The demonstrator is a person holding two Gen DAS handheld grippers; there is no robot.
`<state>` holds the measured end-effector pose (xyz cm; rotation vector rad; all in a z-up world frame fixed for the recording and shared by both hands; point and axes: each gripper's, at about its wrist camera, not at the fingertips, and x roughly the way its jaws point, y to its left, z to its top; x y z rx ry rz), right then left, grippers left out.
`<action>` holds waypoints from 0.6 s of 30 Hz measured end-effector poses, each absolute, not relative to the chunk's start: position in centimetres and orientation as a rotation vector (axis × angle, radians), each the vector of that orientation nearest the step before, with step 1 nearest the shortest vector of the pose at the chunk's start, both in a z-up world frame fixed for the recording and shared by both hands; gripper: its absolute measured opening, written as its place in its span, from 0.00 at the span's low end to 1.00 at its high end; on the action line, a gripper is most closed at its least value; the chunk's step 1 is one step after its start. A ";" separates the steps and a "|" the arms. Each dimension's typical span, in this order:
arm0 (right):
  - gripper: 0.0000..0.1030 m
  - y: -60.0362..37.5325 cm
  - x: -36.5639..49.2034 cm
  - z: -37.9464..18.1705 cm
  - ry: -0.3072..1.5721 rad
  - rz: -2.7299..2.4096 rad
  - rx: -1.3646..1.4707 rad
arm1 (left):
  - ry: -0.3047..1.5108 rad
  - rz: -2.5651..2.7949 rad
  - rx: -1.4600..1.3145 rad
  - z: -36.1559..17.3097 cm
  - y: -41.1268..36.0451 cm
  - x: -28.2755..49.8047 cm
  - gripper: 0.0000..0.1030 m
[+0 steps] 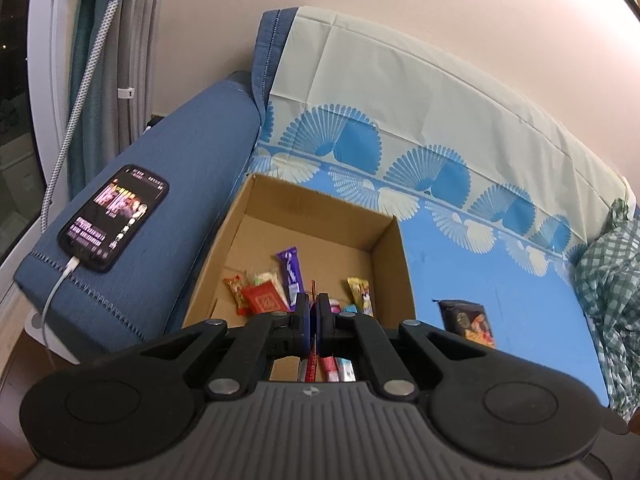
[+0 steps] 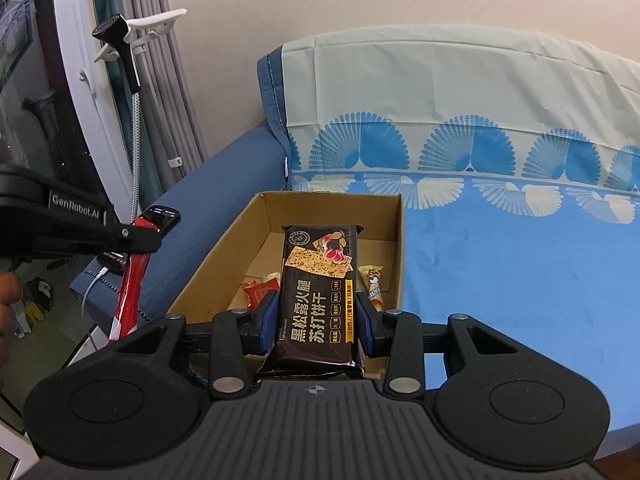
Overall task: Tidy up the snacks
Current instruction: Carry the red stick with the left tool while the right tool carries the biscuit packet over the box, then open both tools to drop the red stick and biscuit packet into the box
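Your left gripper (image 1: 313, 314) covers the middle of the box (image 1: 308, 216), so the snacks behind its fingers only peek out in strips and you can't tell what they are. On the right view, the cracker pack (image 2: 318, 296) blocks most of the box floor. The phone (image 1: 114, 218) screen is too blurry to read.
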<state>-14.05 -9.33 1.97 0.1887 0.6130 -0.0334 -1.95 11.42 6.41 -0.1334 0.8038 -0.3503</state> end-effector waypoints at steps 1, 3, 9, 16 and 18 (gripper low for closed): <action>0.40 -9.4 -13.3 1.8 0.618 -0.032 0.189 | 0.806 -0.352 -0.133 6.3 11.2 -1.3 0.02; 0.40 -9.5 -12.0 1.4 0.626 -0.032 0.192 | 0.811 -0.356 -0.127 5.9 10.6 0.1 0.02; 0.40 -10.3 -8.0 -0.4 0.664 -0.038 0.205 | 0.840 -0.357 -0.113 3.9 8.8 4.5 0.02; 0.40 -11.3 -3.8 -3.0 0.706 -0.046 0.225 | 0.883 -0.345 -0.070 0.4 7.2 8.8 0.02; 0.40 -11.5 -2.7 -3.8 0.718 -0.047 0.230 | 0.899 -0.341 -0.060 -0.6 6.7 10.1 0.02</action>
